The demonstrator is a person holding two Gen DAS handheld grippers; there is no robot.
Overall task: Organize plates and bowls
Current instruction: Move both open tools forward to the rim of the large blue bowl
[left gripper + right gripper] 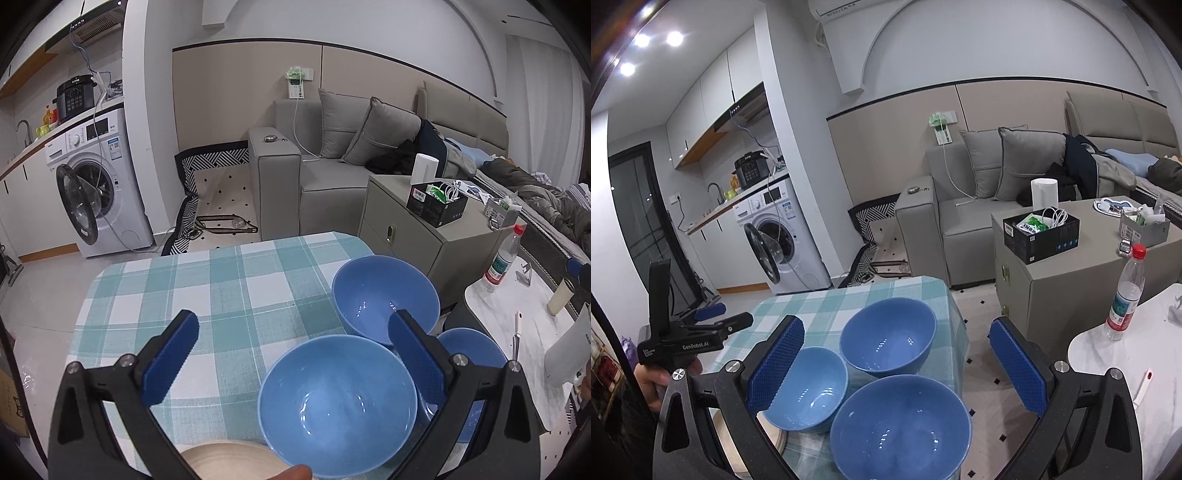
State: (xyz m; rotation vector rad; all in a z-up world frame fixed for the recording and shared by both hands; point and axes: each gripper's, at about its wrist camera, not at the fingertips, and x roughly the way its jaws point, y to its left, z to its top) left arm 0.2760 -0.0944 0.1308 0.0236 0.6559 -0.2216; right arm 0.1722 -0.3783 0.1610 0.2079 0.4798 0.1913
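Left gripper [291, 354] reads wide open from my station, blue pads spread, nothing between them; it hovers over the checked tablecloth [221, 280]. Right gripper [895, 363] is equally wide and empty, poised above the bowls. In the right wrist view I also see the left tool from the side, held in a hand [661, 380] at the table's left edge.

Largest first: the table, covered in teal-and-white check. On its right end I count three blue bowls, all upright with mouths facing up; being round, they show no long axis. Far bowl [888, 338] sits nearest the table's far edge, near bowl [901, 424] closest to the camera, both large. Third bowl [809, 391] is smaller and lies left of those two in the right wrist view. All are glossy, plain blue, empty, with ceiling lights reflected inside. They sit close together; contact I cannot confirm.

One pale plate [229, 461] shows partly at the near edge.
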